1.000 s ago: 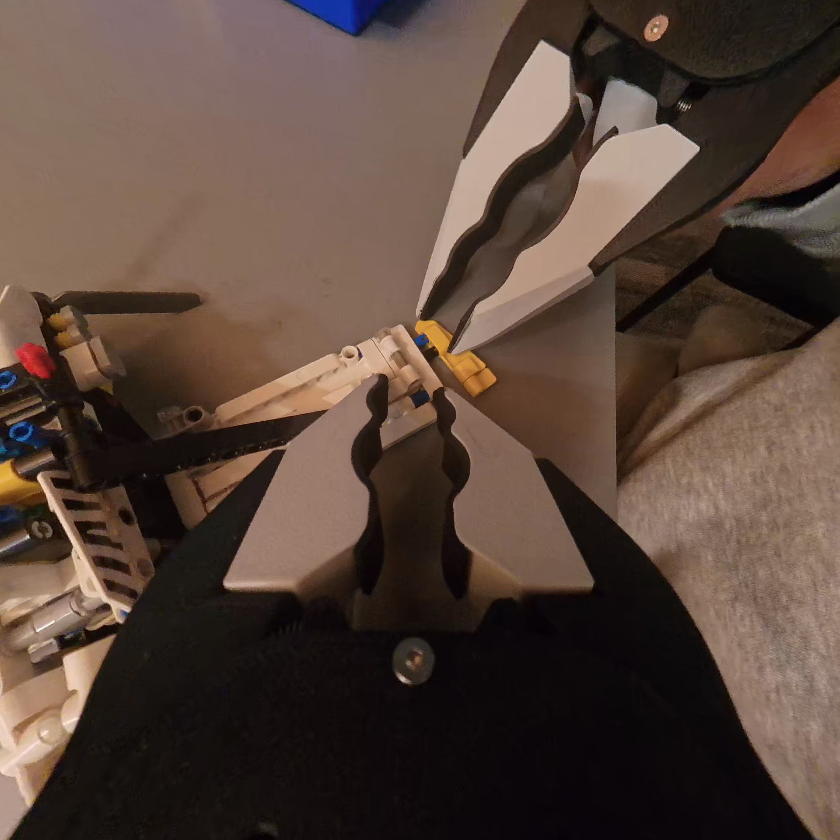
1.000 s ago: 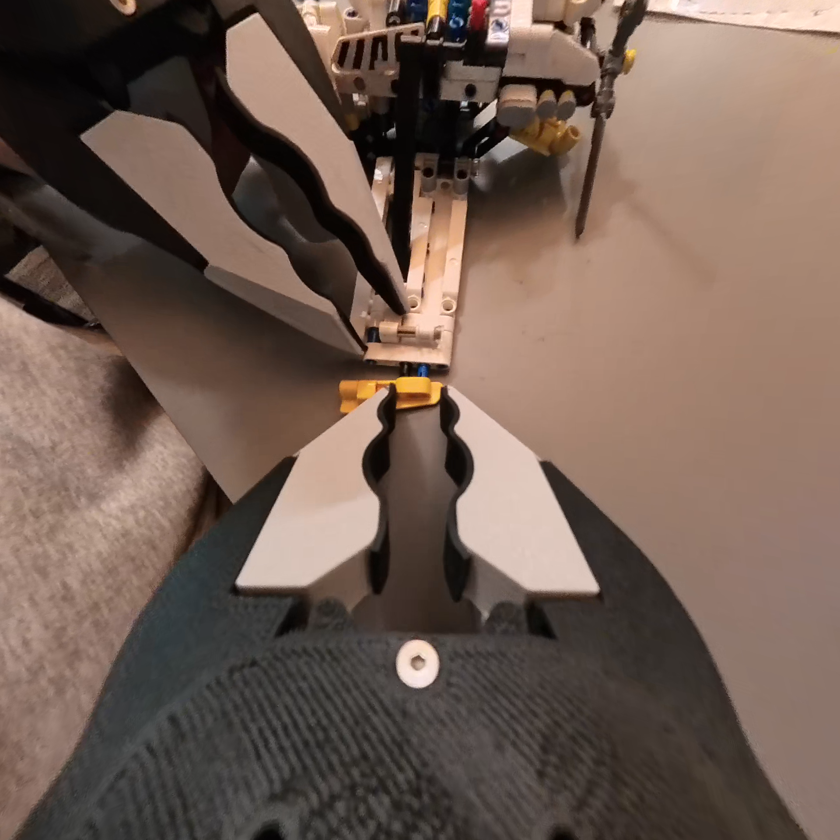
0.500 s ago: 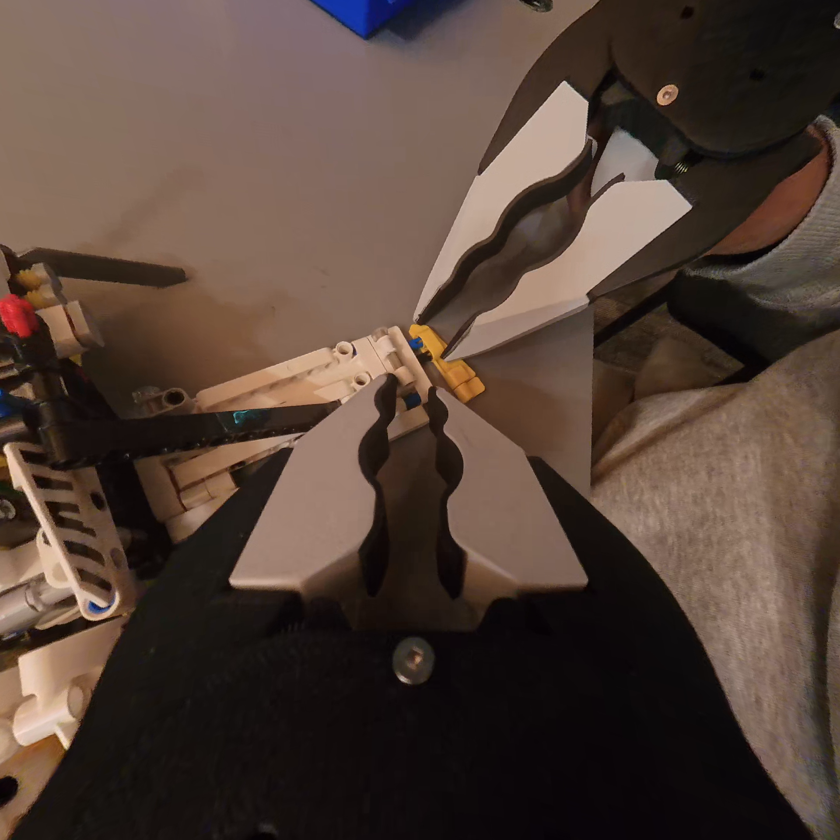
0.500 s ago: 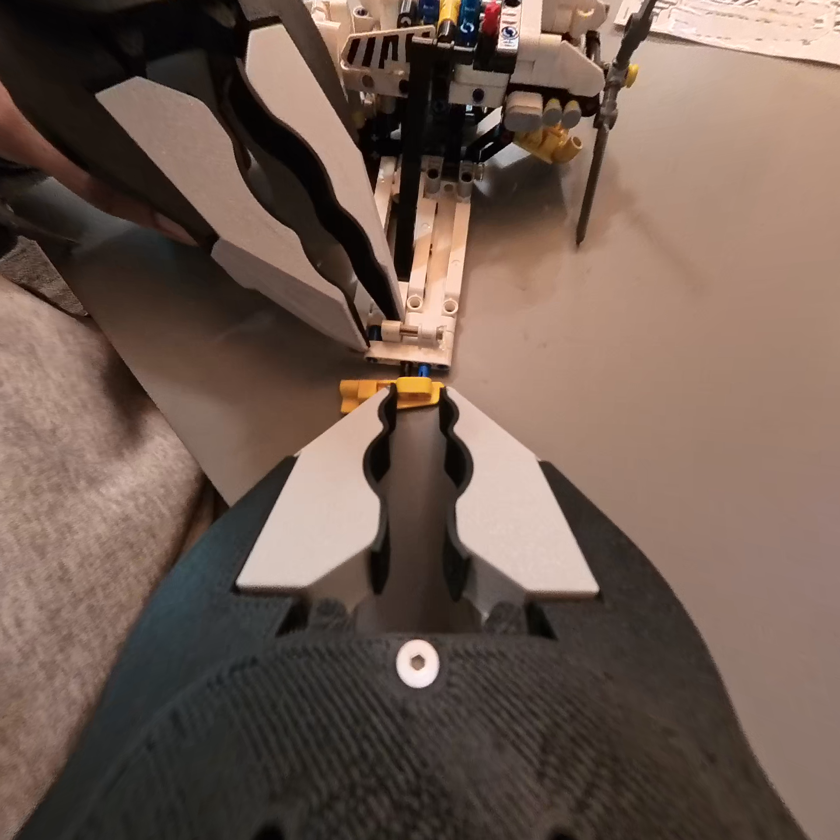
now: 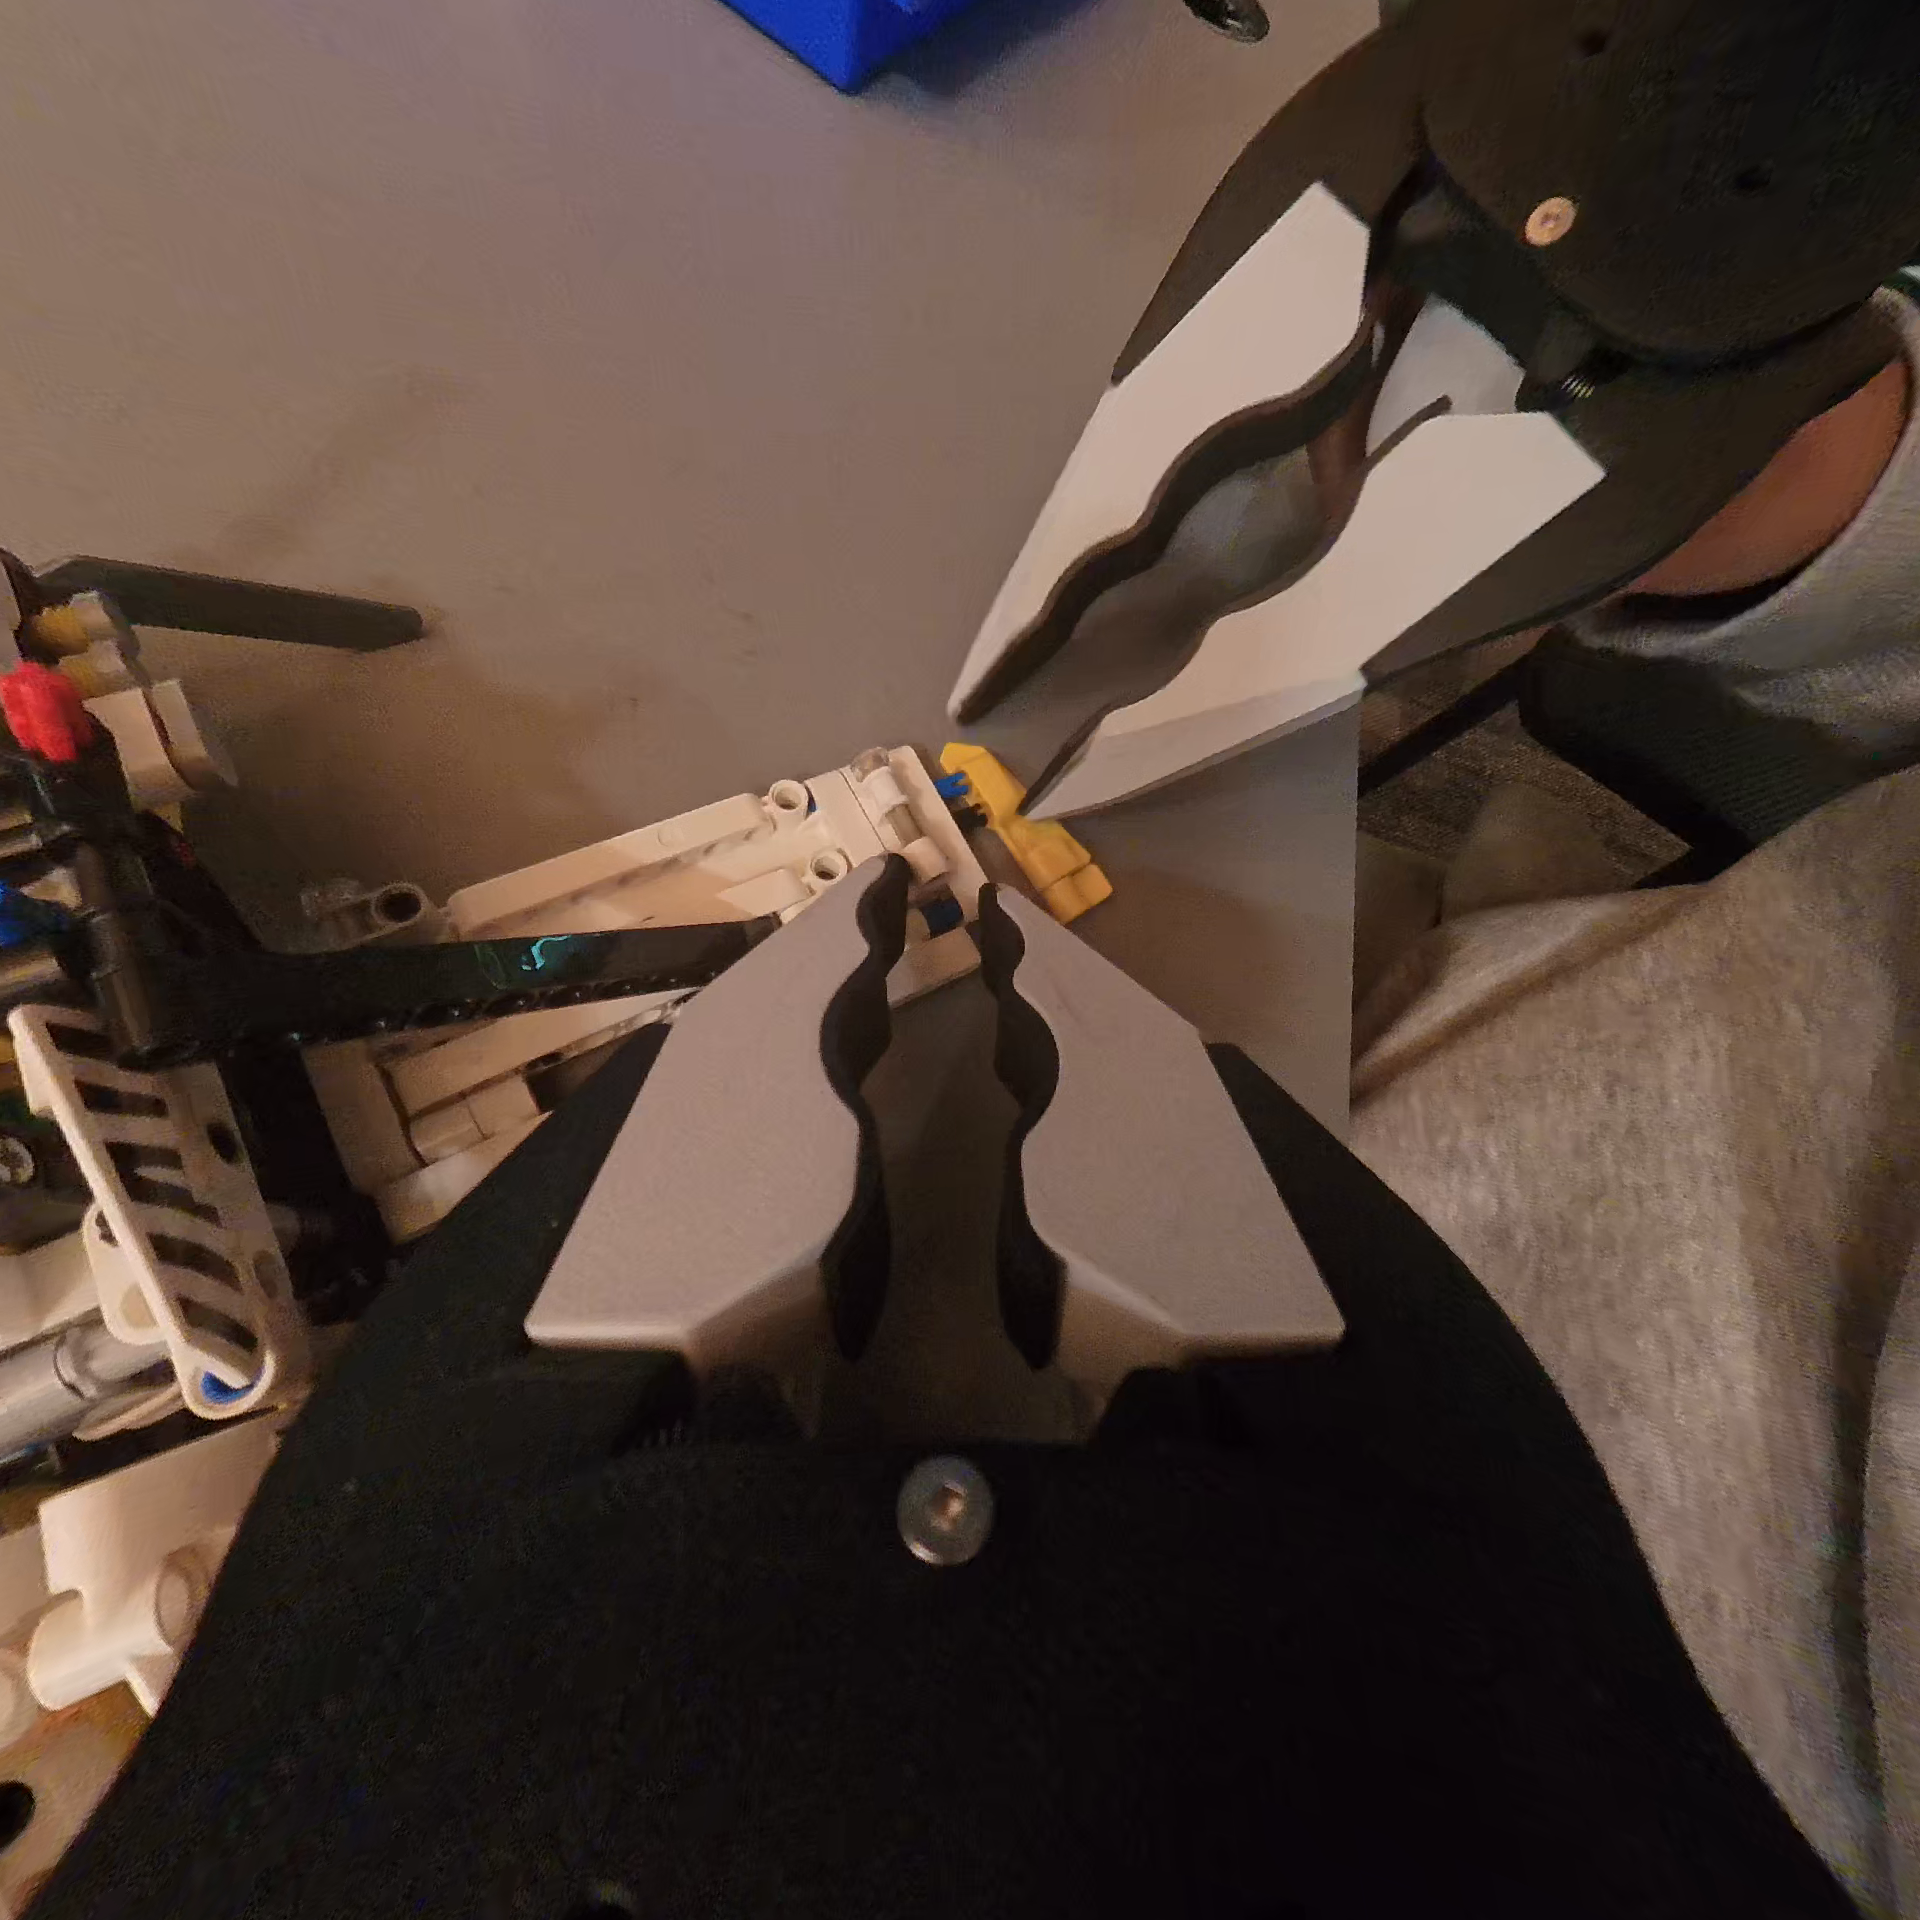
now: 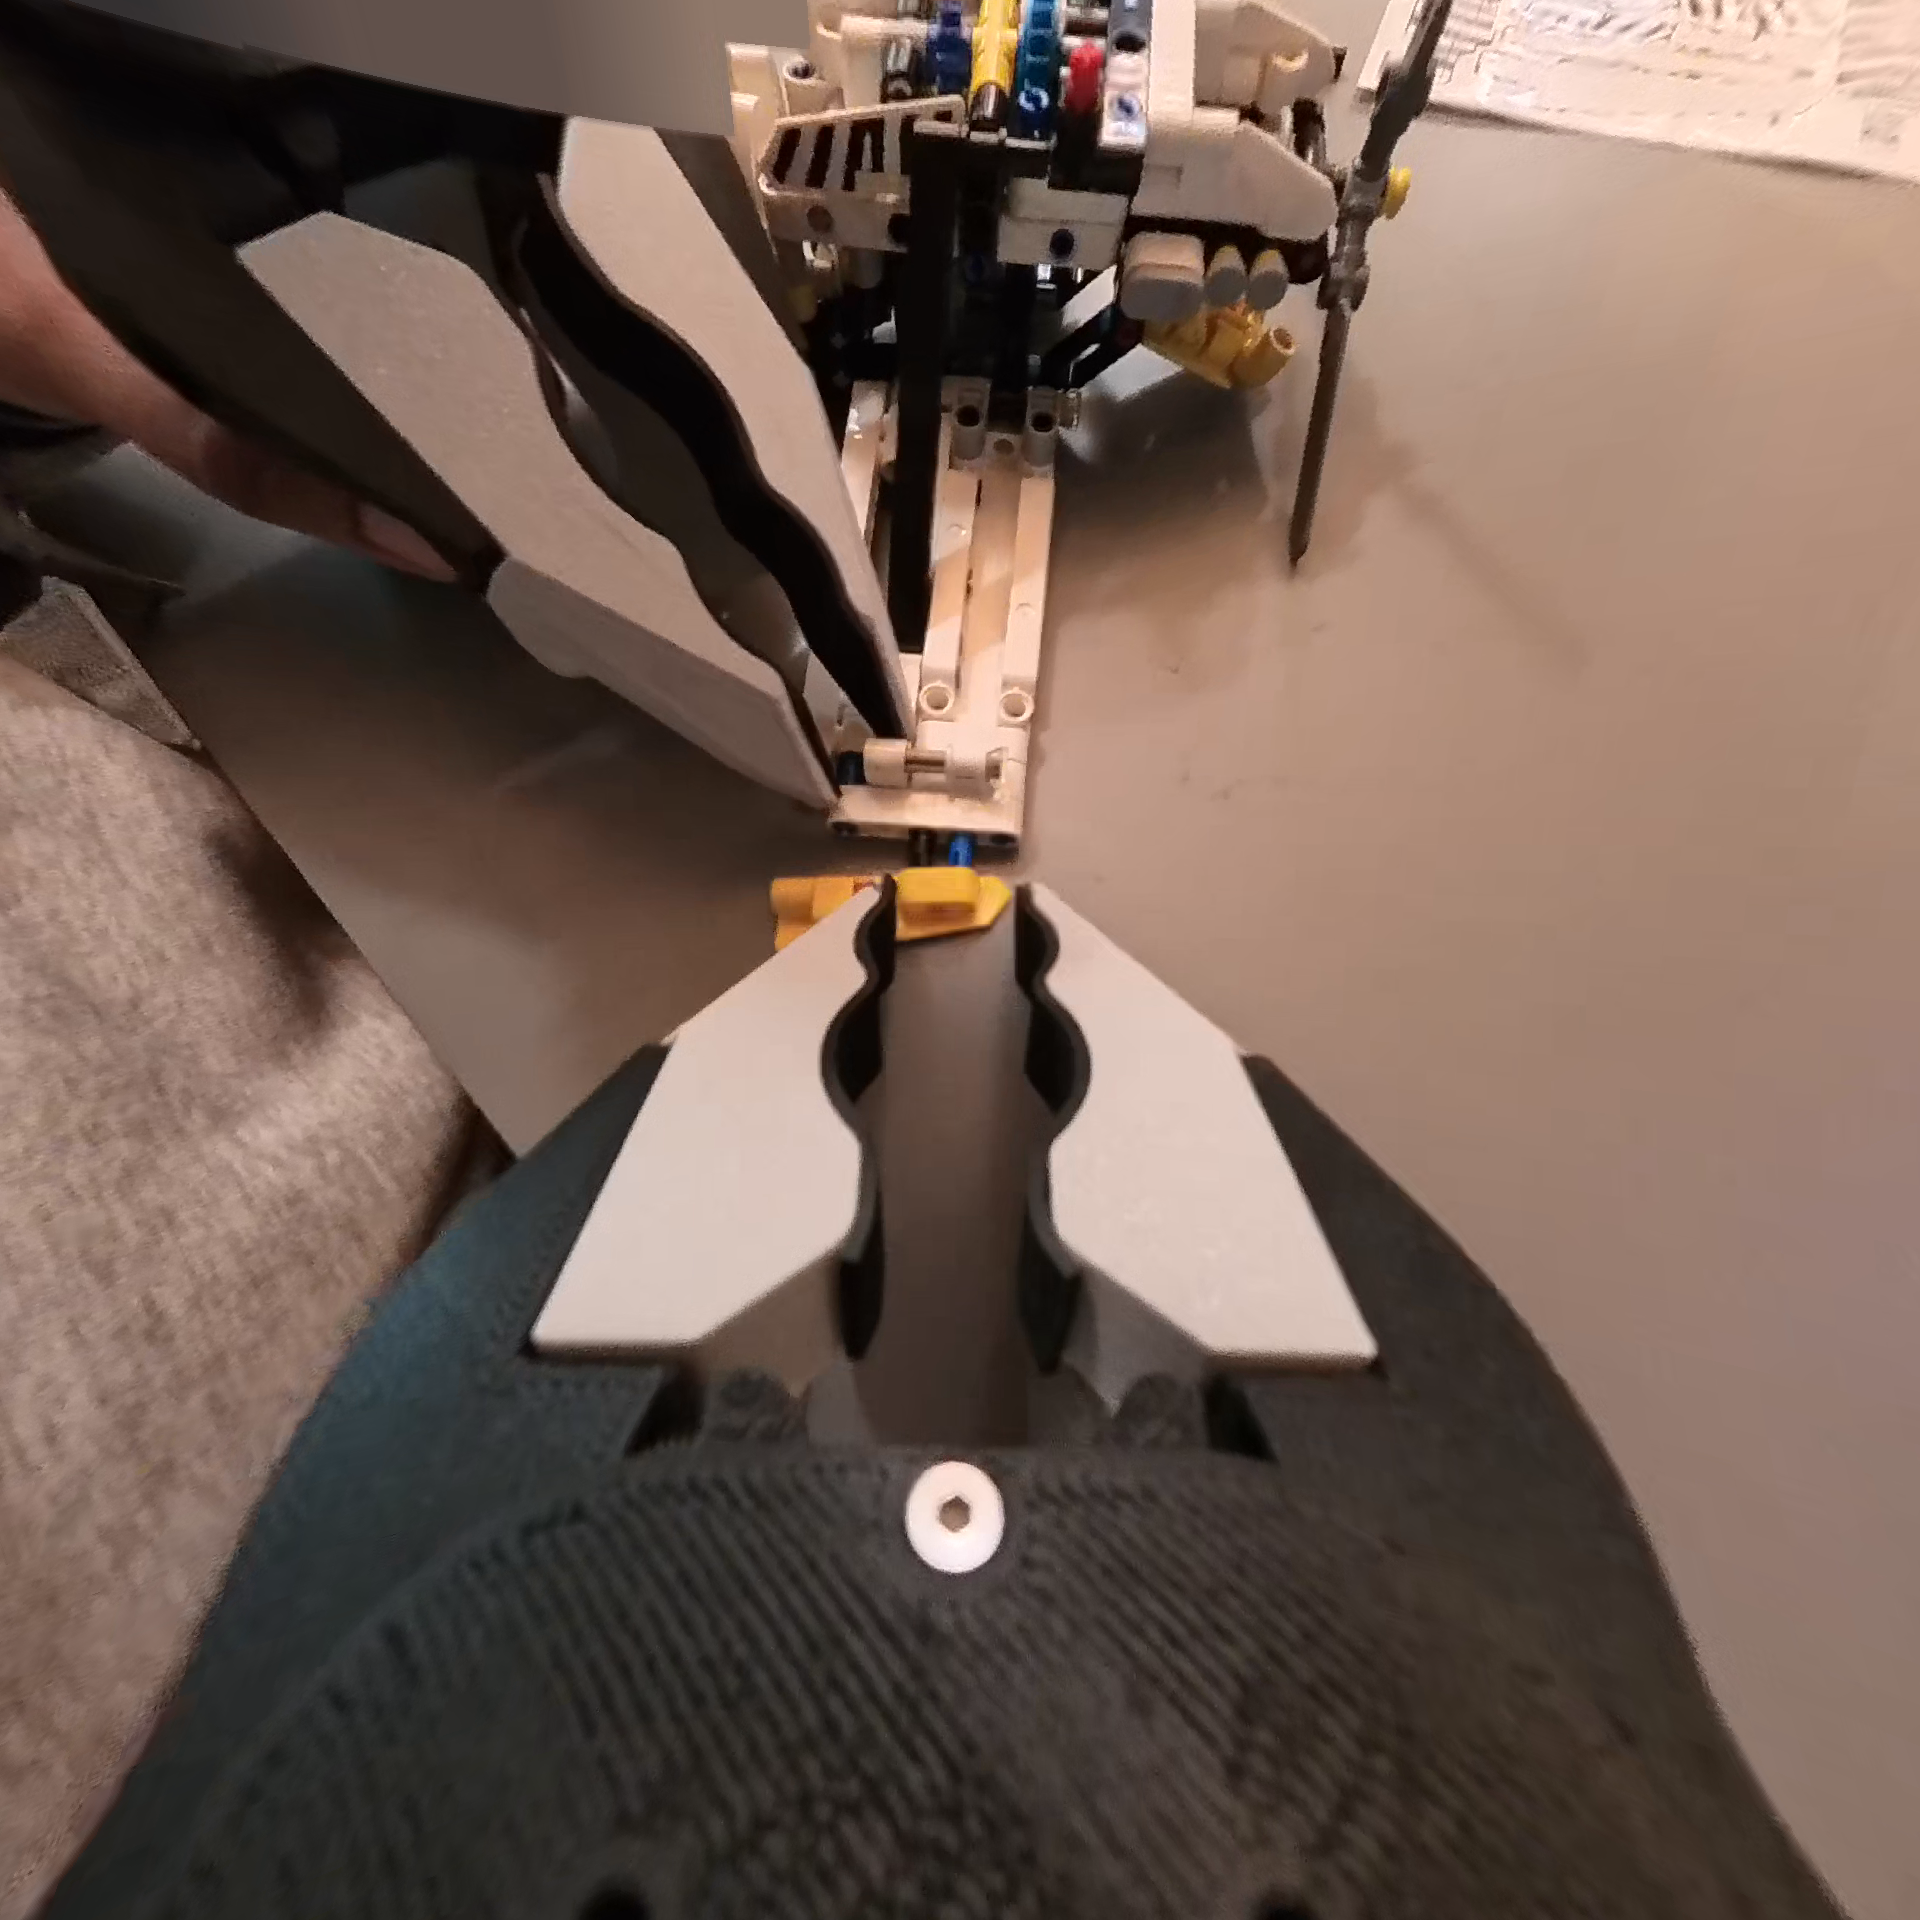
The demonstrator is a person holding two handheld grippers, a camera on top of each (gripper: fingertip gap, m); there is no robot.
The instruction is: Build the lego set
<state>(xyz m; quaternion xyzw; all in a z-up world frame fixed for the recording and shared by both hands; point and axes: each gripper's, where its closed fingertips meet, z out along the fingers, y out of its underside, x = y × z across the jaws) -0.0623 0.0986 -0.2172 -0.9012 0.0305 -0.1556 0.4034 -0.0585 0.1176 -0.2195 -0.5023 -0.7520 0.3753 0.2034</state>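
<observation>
A white, black and yellow lego helicopter model (image 5: 135, 1039) (image 6: 1039, 156) lies on the grey table (image 5: 520, 364). Its long white tail (image 5: 727, 852) (image 6: 987, 623) points at me and ends near the table edge. My left gripper (image 5: 937, 883) (image 6: 868, 761) is closed on the tail's tip, at a white connector with a blue pin. A small yellow piece (image 5: 1039, 842) (image 6: 940, 899) lies crosswise just past the tail tip, on its pins. My right gripper (image 6: 953, 894) (image 5: 992, 761) is part open, and one fingertip rests on the yellow piece.
A blue box (image 5: 831, 42) stands at the far side of the table. Printed sheets (image 6: 1662, 83) lie at the far right. A black rotor blade (image 5: 260, 613) (image 6: 1320, 416) sticks out beside the model. A person's grey-clothed lap (image 5: 1662, 1195) (image 6: 156, 1039) is just beyond the table edge. My two grippers' fingertips are within a few centimetres of each other.
My left jaws have narrowed a little on the tail tip. The right gripper and the yellow piece have hardly moved.
</observation>
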